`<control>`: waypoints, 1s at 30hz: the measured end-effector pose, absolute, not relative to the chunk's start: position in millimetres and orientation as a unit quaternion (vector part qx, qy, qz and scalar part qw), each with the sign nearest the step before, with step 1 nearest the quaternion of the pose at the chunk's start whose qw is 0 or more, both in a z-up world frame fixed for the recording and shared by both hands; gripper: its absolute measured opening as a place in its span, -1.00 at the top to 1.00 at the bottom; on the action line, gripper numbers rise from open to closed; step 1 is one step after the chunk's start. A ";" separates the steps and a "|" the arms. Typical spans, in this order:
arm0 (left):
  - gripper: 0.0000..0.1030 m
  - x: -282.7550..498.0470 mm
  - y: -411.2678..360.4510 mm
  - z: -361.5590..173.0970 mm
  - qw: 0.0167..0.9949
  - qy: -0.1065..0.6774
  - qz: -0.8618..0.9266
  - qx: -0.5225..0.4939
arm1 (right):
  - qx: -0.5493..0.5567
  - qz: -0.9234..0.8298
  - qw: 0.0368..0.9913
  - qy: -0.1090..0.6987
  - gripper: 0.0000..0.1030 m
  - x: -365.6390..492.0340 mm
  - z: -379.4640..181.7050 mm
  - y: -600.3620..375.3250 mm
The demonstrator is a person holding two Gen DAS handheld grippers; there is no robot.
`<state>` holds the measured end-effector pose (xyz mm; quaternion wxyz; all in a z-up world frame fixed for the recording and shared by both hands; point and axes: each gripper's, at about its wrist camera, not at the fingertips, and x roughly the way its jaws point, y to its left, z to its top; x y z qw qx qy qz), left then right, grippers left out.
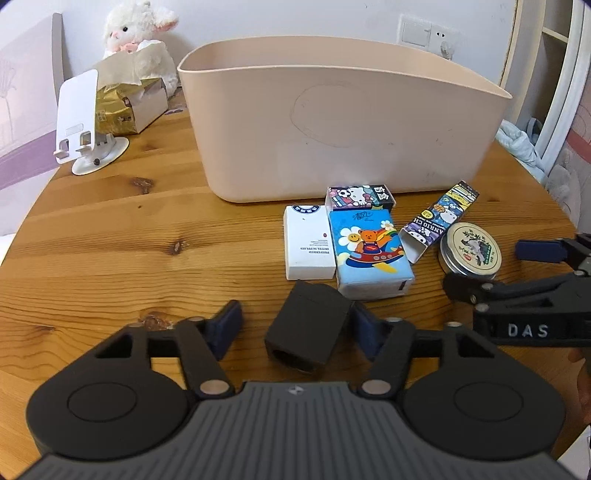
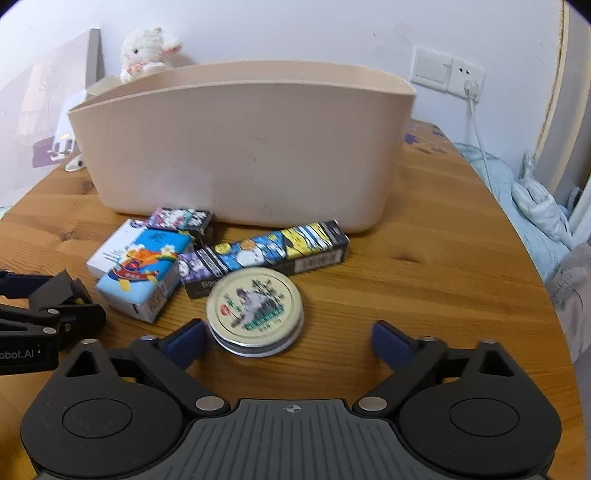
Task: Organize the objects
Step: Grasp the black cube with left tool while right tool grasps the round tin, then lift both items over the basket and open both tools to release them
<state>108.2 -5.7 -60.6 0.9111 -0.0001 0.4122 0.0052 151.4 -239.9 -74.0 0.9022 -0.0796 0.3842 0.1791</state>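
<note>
A beige plastic bin (image 1: 343,129) stands at the back of the wooden table (image 1: 110,229); it also shows in the right wrist view (image 2: 240,147). Before it lie a white box (image 1: 308,242), a blue bear tissue pack (image 1: 369,254), a small cartoon box (image 1: 360,195), a long cartoon box (image 1: 439,221) and a round tin (image 1: 471,251). My left gripper (image 1: 297,328) is open around a black box (image 1: 308,330) on the table. My right gripper (image 2: 288,345) is open, with the round tin (image 2: 255,310) by its left finger.
A white phone stand (image 1: 83,125), a tissue box (image 1: 125,107) and a plush lamb (image 1: 138,33) sit at the back left. A wall socket with cable (image 2: 469,88) is at the right. Bedding (image 2: 535,221) lies beyond the table's right edge.
</note>
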 end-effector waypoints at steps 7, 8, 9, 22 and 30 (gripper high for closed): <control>0.34 105.5 -1.6 -58.0 0.911 0.413 -0.002 -0.004 | -0.076 0.189 0.903 0.378 0.02 145.2 -68.3 -235.9; 0.34 105.1 -0.9 -57.6 0.910 0.415 -0.002 -0.005 | -0.071 0.189 0.903 0.380 0.02 144.6 -68.0 -237.4; 0.34 104.7 0.2 -57.0 0.909 0.417 -0.003 -0.006 | -0.067 0.187 0.903 0.382 0.02 144.1 -67.8 -239.4; 0.34 100.1 25.6 -19.3 0.924 0.383 0.002 -0.009 | -0.028 0.176 0.918 0.354 0.02 125.7 -25.9 -263.7; 0.34 110.6 40.1 22.1 0.941 0.339 0.003 -0.011 | -0.014 0.175 0.936 0.305 0.02 130.1 17.8 -264.2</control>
